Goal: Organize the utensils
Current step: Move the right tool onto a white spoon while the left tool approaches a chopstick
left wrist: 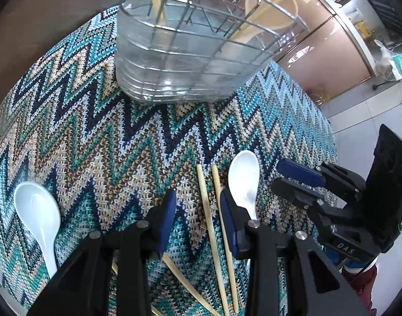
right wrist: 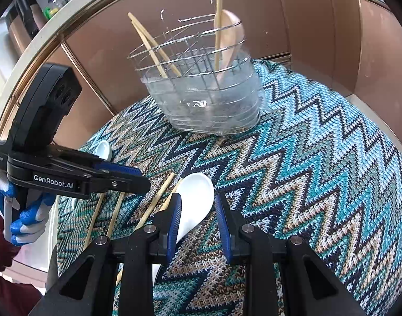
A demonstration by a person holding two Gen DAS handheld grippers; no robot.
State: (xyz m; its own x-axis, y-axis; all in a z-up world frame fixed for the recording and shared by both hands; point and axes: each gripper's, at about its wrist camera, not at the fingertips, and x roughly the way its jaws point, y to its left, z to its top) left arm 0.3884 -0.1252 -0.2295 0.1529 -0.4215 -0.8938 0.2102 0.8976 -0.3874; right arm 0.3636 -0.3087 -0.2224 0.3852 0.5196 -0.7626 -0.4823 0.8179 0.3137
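Observation:
A clear utensil holder (left wrist: 190,60) (right wrist: 208,100) with a wire rack stands on the zigzag mat (left wrist: 108,137) (right wrist: 319,171); chopsticks and a beige spoon (right wrist: 231,39) stand in it. My left gripper (left wrist: 197,210) is open low over two loose chopsticks (left wrist: 204,202); one runs between its fingers, untouched by the pads. A white spoon (left wrist: 244,181) (right wrist: 195,197) lies just right of it. My right gripper (right wrist: 198,210) (left wrist: 298,181) is open over this spoon's bowl, and the handle passes under its left finger. A second white spoon (left wrist: 37,216) (right wrist: 103,148) lies at the mat's left.
More loose chopsticks (right wrist: 116,210) (left wrist: 185,281) lie on the mat near the front. The left gripper (right wrist: 132,181) is held by a gloved hand (right wrist: 24,221). The mat's right edge (left wrist: 329,137) drops to a tiled floor. Brown cabinet fronts (right wrist: 306,26) stand behind the holder.

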